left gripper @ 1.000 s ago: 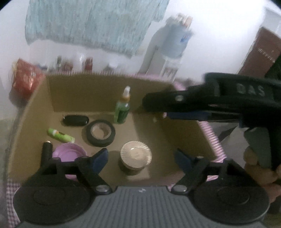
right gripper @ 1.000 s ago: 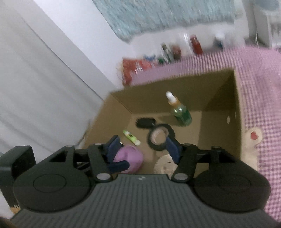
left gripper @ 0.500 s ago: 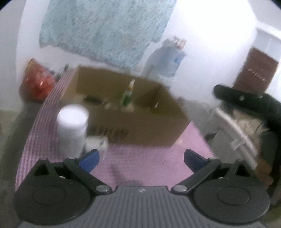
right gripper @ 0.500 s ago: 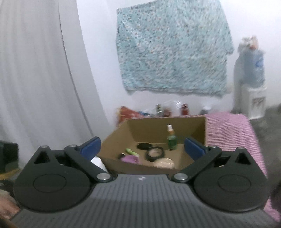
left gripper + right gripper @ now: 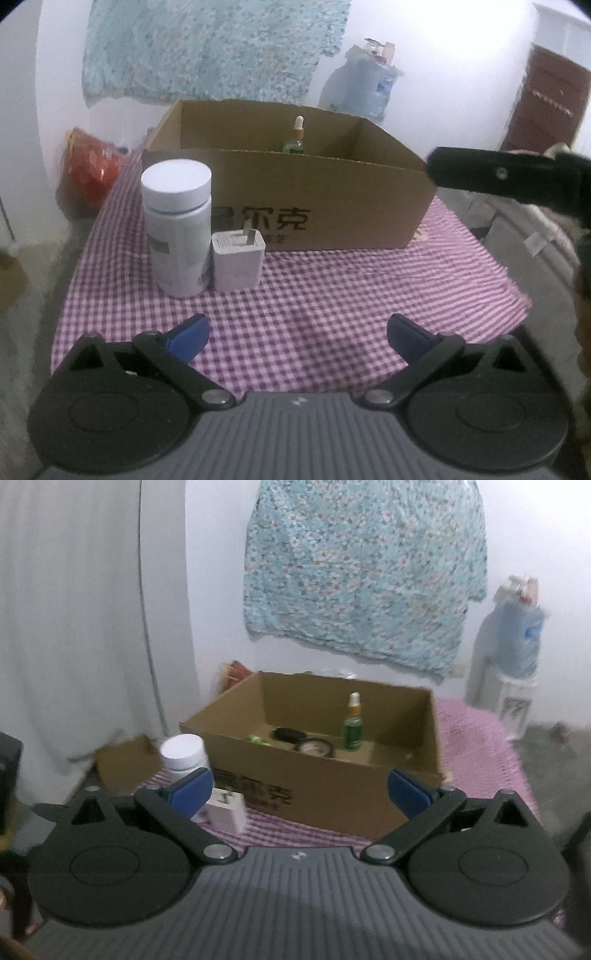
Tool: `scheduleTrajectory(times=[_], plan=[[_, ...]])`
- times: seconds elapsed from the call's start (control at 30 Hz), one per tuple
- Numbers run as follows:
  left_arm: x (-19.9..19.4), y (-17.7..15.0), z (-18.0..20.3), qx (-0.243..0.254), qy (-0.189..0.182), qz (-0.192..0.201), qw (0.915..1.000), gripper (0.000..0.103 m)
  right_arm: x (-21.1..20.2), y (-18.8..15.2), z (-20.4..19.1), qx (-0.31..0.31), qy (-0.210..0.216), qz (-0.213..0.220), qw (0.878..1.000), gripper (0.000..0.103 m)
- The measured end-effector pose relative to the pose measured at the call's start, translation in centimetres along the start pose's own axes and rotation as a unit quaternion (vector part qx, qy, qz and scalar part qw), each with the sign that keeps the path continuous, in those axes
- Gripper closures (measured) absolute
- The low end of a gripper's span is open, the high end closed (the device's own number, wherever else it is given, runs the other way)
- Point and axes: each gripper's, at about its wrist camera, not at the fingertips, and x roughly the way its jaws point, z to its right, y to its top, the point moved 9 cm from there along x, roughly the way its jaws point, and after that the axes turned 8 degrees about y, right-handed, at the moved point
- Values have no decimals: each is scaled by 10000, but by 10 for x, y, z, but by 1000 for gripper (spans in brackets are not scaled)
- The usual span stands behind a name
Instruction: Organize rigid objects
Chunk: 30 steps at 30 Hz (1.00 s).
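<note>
We hold the left gripper (image 5: 297, 338) and right gripper (image 5: 301, 792) spread wide, nothing between the pads; the white bottle (image 5: 177, 229) and the charger (image 5: 238, 264) stand touching on the checked cloth (image 5: 332, 295), just before the cardboard box (image 5: 332, 206); a green dropper bottle (image 5: 352, 723) stands upright inside.

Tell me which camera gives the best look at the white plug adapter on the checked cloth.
The left wrist view. There the white plug adapter stands whole and sharp beside the white bottle, prongs up. In the right wrist view the adapter is blurred and partly hidden behind one finger of the open right gripper.
</note>
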Motion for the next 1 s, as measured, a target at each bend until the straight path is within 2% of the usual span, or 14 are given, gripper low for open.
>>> scheduleTrajectory(times=[0.13, 0.27, 0.47, 0.57, 0.63, 0.83, 1.0], plan=[[15, -3, -3, 70, 82, -22, 9999, 0, 30, -16, 8, 573, 445, -264, 9970, 1], [33, -2, -5, 139, 159, 5, 9998, 0, 63, -30, 9, 1038, 955, -493, 9888, 1], [49, 6, 0, 365, 135, 265, 9989, 0, 104, -37, 3, 1107, 1280, -651, 9834, 2], [60, 7, 1, 459, 246, 243, 9983, 0, 120, -40, -1, 1049, 1466, -764, 9806, 11], [66, 8, 2, 517, 280, 238, 9980, 0, 130, -43, -3, 1046, 1575, -858, 9782, 23], [77, 9, 4, 647, 369, 221, 9970, 0, 153, -50, -1, 1173, 1800, -1087, 9706, 47], [85, 9, 3, 572, 293, 174, 9978, 0, 161, -52, 2, 1268, 1991, -1254, 9636, 53]])
